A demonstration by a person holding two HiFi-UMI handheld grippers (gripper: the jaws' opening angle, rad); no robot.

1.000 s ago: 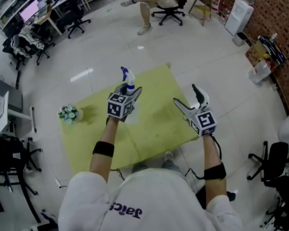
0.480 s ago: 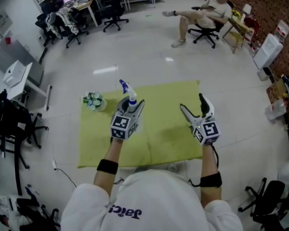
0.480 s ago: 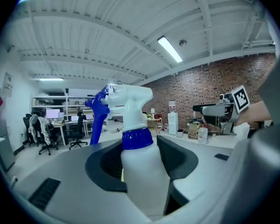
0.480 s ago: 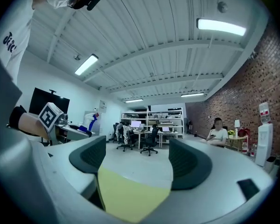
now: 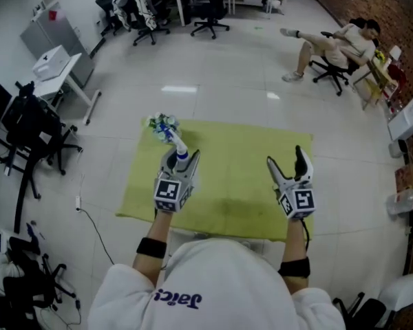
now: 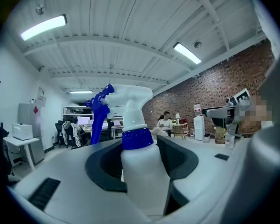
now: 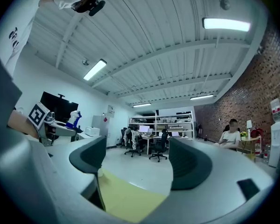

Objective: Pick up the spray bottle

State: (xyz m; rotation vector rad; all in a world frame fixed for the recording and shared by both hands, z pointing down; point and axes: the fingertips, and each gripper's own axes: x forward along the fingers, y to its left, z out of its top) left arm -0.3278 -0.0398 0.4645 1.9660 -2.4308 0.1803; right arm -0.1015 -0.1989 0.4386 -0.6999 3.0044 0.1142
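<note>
A white spray bottle [image 5: 182, 158] with a blue collar and blue trigger is held upright above the yellow-green table [image 5: 234, 184], and my left gripper [image 5: 181, 165] is shut on its body. In the left gripper view the spray bottle [image 6: 140, 157] fills the space between the dark pads, nozzle pointing left. My right gripper [image 5: 290, 162] hovers over the right part of the table, open, with nothing between its pads [image 7: 91, 157]. In the right gripper view the left gripper and the spray bottle [image 7: 75, 117] show small at the far left.
A small bunch of flowers [image 5: 161, 123] stands at the table's far left corner. Office chairs [image 5: 209, 19] and desks line the back of the room. A seated person [image 5: 341, 47] is at the far right. Black chairs [image 5: 34, 133] stand to the left.
Both grippers swung sideways with the person's turn, the left still carrying the bottle. The table now lies squarer in the head view and the flowers sit behind the bottle.
</note>
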